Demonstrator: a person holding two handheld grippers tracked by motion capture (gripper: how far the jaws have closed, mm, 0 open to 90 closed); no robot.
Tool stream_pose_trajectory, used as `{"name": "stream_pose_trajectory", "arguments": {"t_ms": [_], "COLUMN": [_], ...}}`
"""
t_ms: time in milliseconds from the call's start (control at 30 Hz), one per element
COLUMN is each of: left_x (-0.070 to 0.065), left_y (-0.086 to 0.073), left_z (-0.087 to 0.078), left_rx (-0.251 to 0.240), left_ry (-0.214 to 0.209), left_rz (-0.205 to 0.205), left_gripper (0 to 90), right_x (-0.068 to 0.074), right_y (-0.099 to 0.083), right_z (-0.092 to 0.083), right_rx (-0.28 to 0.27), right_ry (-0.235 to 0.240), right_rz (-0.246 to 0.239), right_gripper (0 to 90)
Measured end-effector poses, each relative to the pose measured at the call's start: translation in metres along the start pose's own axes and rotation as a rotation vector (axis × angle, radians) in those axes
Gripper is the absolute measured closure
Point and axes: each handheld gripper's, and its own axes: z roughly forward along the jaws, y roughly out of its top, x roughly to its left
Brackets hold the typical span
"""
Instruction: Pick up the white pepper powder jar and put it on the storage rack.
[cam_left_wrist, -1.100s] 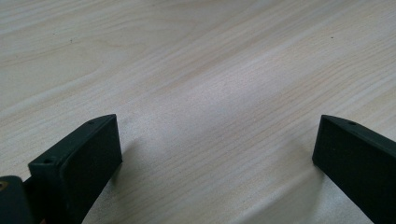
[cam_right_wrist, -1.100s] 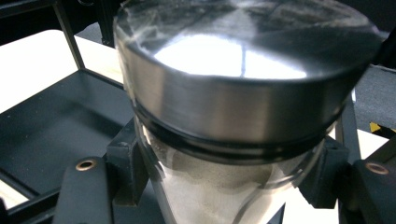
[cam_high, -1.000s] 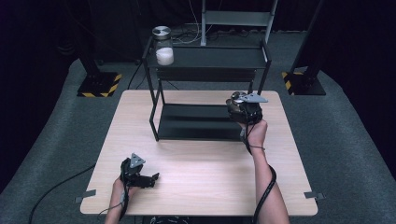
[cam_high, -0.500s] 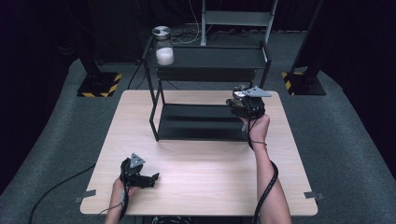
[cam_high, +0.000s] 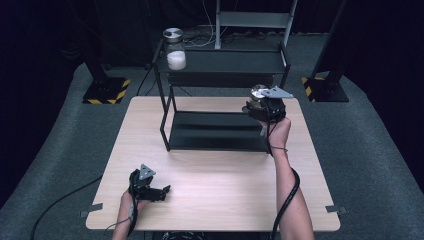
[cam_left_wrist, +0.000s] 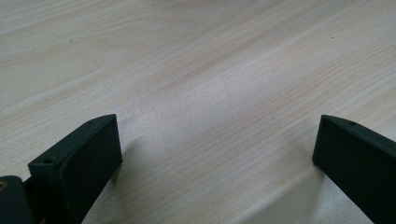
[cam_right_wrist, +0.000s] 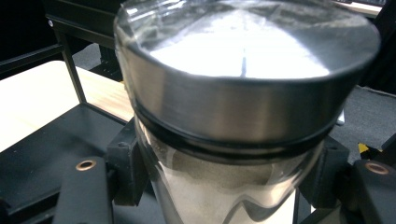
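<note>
My right gripper (cam_high: 260, 106) has its jaws clamped on the jar (cam_right_wrist: 243, 116) beside the rack (cam_high: 225, 62); I lift upright, clearing the top shelf. Left gripper (cam_high: 155, 191) rests, jaws apart.

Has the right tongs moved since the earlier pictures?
Yes. The right tongs, clamped on a jar, rose toward the rack's top shelf.
</note>
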Motion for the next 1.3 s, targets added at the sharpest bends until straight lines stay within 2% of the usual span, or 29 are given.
{"name": "stream_pose_trajectory", "arguments": {"t_ms": [1300], "left_x": [0.0], "left_y": [0.0], "left_z": [0.0], "left_rx": [-0.001], "left_ry": [-0.001], "left_rz": [0.0], "left_gripper": [0.8], "right_x": [-0.007], "right_y": [0.03], "right_z": [-0.024], "right_rx": [-0.073], "right_ry": [-0.011], "right_rz": [-0.003], "right_gripper": [30.2]}}
